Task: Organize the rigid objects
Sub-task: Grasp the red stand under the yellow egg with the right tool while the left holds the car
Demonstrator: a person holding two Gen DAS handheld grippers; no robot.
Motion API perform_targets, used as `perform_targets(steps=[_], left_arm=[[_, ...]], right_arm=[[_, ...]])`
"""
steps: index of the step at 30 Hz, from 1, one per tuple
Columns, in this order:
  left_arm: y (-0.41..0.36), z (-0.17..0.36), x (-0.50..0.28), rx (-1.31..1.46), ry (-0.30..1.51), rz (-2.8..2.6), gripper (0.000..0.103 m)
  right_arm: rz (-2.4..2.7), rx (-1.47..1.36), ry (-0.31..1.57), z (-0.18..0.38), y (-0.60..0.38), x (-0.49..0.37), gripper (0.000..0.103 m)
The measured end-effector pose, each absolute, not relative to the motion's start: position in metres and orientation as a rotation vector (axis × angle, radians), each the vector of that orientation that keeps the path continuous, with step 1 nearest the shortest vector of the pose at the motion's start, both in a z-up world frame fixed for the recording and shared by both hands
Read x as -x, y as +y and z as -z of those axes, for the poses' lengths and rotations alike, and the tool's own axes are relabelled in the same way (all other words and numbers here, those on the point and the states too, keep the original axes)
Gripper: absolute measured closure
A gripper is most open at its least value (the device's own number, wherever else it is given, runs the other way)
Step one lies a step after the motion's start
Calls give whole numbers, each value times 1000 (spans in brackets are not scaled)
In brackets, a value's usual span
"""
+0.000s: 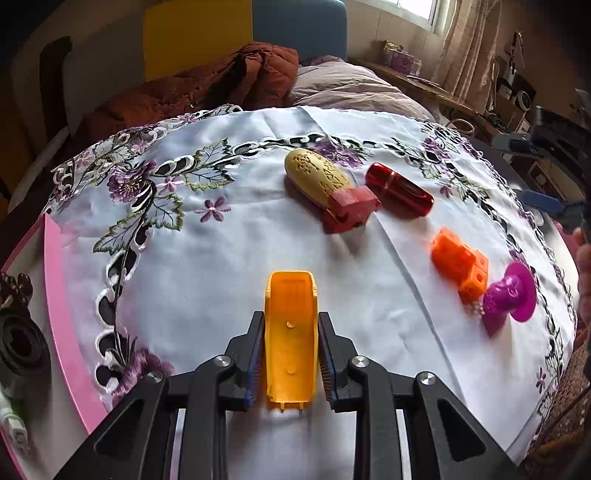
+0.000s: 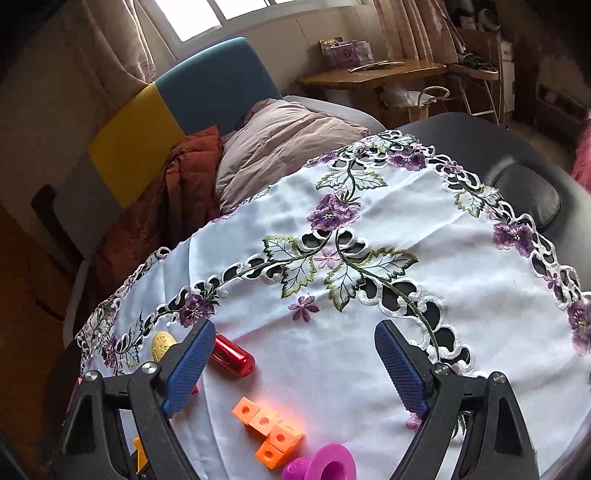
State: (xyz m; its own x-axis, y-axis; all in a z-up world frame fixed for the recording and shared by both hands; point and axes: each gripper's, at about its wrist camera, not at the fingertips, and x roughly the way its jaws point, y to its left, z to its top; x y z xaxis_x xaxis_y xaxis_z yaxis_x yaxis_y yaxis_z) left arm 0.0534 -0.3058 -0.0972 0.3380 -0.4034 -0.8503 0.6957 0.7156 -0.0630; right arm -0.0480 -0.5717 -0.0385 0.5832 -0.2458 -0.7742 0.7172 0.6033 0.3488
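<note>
L gripper clenched on yellow shell, low over bench cloth. R gripper released, empty (above orange blocks). Most pieces unsorted; early stage.

Light source: we see daylight from the bright, blown-out window behind the beige curtains.
Brightness: white embroidered floral tablecloth evenly lit; room corners dim.
Shadows: soft, short.
Blur: we note smearing toward the rims.
Distortion: strong fisheye bowing, black vignette.
</note>
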Motion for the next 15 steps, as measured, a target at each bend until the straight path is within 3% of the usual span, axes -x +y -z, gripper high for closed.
perform_targets(steps=[15], left_arm=[[-291, 104, -8, -391, 842, 744, 77]], right_arm=[[536, -693, 830, 49, -560, 36, 15]])
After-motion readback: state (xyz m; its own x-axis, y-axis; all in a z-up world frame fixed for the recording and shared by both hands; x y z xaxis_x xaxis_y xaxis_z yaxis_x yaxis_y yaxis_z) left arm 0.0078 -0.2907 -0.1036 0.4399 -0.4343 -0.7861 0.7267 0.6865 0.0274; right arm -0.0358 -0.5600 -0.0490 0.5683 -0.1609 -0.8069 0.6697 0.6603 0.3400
